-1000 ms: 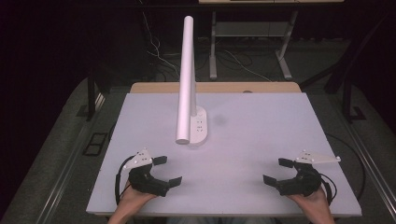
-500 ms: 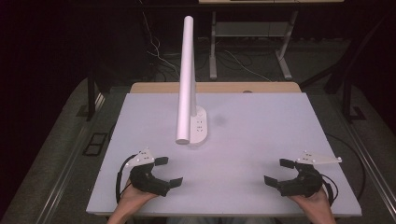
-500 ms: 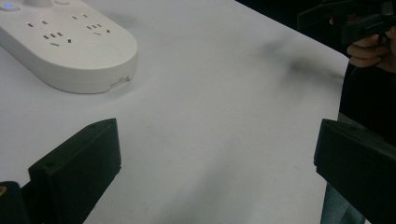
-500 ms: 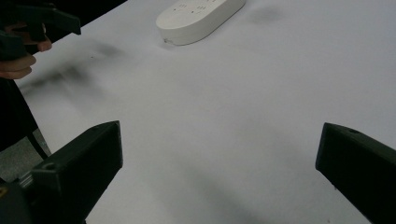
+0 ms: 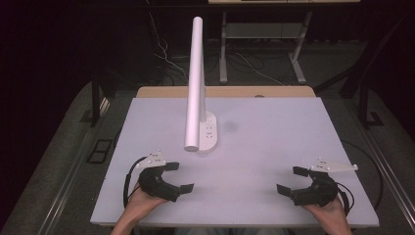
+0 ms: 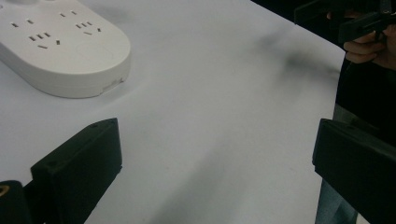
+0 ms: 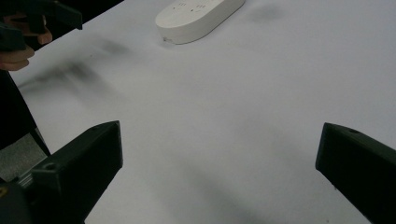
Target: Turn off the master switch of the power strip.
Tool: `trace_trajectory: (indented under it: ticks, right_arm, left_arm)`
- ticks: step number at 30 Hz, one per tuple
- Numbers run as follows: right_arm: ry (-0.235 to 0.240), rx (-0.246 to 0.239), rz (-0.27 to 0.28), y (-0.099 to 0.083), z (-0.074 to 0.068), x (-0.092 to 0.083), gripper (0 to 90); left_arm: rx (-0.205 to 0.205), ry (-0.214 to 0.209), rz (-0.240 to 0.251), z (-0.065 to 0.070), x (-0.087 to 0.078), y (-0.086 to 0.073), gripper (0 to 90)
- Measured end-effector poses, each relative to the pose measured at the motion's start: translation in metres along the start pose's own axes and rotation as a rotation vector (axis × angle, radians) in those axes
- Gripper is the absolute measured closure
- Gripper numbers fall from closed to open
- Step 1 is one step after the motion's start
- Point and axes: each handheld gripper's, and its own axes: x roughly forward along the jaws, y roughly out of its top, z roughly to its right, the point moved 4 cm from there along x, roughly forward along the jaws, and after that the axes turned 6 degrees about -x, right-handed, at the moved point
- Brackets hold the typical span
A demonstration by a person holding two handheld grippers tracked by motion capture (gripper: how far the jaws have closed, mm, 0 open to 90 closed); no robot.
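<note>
Both tools gaping, left tool (image 5: 178, 176), right tool (image 5: 292, 178), high view adds white tube (image 5: 195, 78) over power strip (image 6: 60, 51)

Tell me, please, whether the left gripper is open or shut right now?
Open. The left gripper has its jaws spread wide apart over bare table, with nothing between them.

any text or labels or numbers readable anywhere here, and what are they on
No readable text in any view.
White power strip: a faint mark on its side edge near the table, too small and blurred to read; the top bears socket slots, no print that I can make out.
White tube standing over the strip: plain.
White table: dark smudges, no writing.
Left gripper and right gripper: no label legible.
</note>
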Motion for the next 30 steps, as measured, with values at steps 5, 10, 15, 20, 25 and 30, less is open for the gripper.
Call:
trace_trajectory:
  ticks: [5,10,15,20,25,30]
  right_arm:
    - [0.002,-0.008,0.0,0.0,0.0,0.001,0.0]
    - [0.001,-0.006,0.002,0.0,0.0,0.0,0.0]
    - [-0.001,-0.003,0.005,0.001,0.0,0.002,0.0]
    - [0.002,-0.018,-0.009,0.001,-0.003,0.005,0.0]
    - [-0.002,-0.017,-0.007,0.0,-0.002,0.004,0.0]
    - [-0.004,-0.01,-0.009,0.0,-0.001,0.003,0.0]
  left_arm:
    - [0.011,-0.001,-0.015,-0.001,-0.002,0.006,0.9]
    - [0.009,0.0,-0.017,-0.003,-0.002,0.012,1.0]
    - [0.003,0.001,-0.024,-0.006,0.0,0.017,1.2]
    - [0.001,0.0,-0.024,-0.01,-0.001,0.023,1.4]
    - [0.005,0.002,-0.029,-0.013,-0.001,0.03,1.5]
    - [0.011,0.002,-0.035,-0.015,-0.002,0.037,1.7]
